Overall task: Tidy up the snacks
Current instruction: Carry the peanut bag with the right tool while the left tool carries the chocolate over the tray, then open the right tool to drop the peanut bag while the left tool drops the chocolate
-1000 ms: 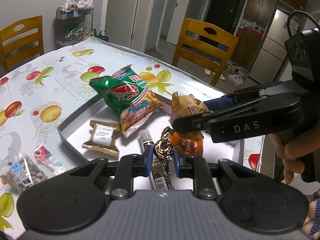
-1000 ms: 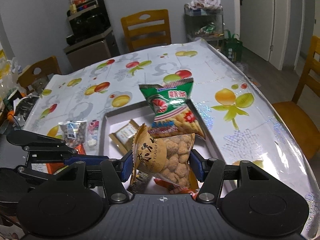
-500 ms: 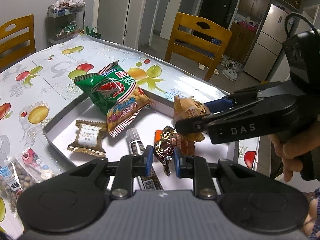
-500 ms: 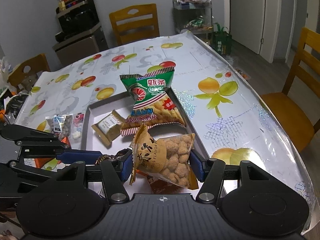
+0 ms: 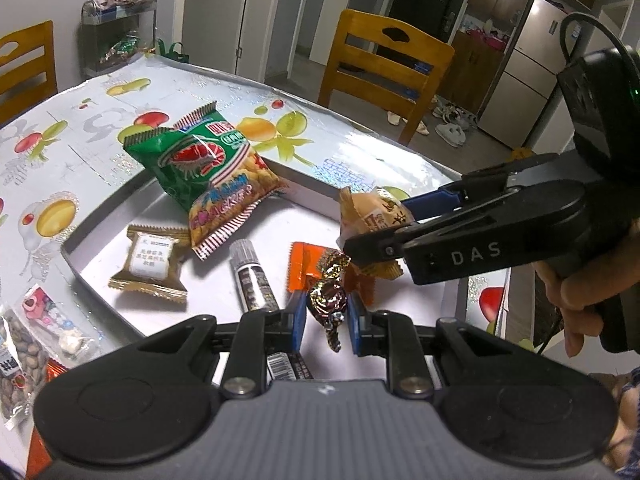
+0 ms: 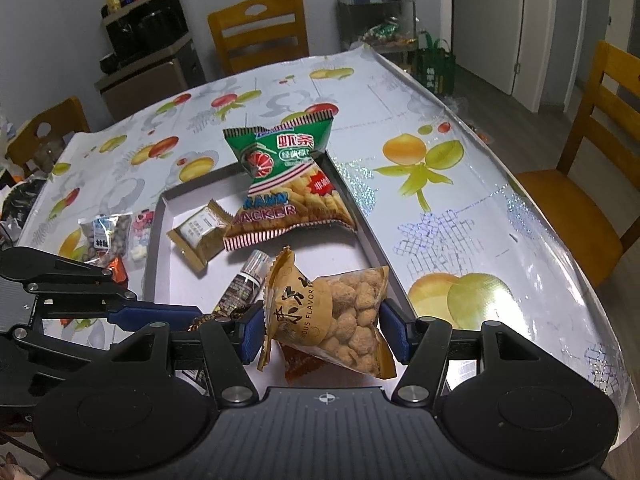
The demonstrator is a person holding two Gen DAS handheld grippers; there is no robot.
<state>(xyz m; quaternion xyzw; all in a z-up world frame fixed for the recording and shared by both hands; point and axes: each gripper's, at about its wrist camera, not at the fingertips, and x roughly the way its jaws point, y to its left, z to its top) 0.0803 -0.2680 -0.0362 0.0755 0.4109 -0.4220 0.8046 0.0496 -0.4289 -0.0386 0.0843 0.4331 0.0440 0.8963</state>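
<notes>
On the worktop [image 6: 440, 184], fruit-print cover, a shallow grey tray [image 6: 154, 236] sits near the front edge.

Left of the tray, loose on the cover: clear bag of brown nuts [image 5: 16, 360], small clear packet with pink print [image 5: 48, 316] just beside it.

Inside the tray, left to right in the left wrist view:
- gold square packet with white label [image 5: 150, 264], flat on the tray floor.
- green prawn cracker bag [image 5: 208, 176], far end propped on the tray's back rim, near end down inside.
- dark stick sachet with silver end [image 5: 254, 280], lying lengthwise toward the camera.
- orange wrapper [image 5: 308, 268], flat, partly under what hangs above it.

Left hand-held gripper [image 5: 327, 322]: jaws pinched nearly together on a foil-wrapped candy [image 5: 326, 300], brown-gold, twisted ends sticking out above and below the blue pads. Candy hangs over the tray, just above the sachet and orange wrapper.

Right hand-held gripper [image 6: 322, 334]: about half spread, blue pads set against both sides of a tan bag of fried puffs [image 6: 332, 320]. Bag stands tilted between the pads, crimped top up, over the tray's near right corner; whether its lower end touches the orange wrapper, can't tell. A hand [image 5: 580, 300] grips this tool's handle at far right of the left wrist view.

Wooden chair [image 5: 384, 64] beyond the worktop's far side.
</notes>
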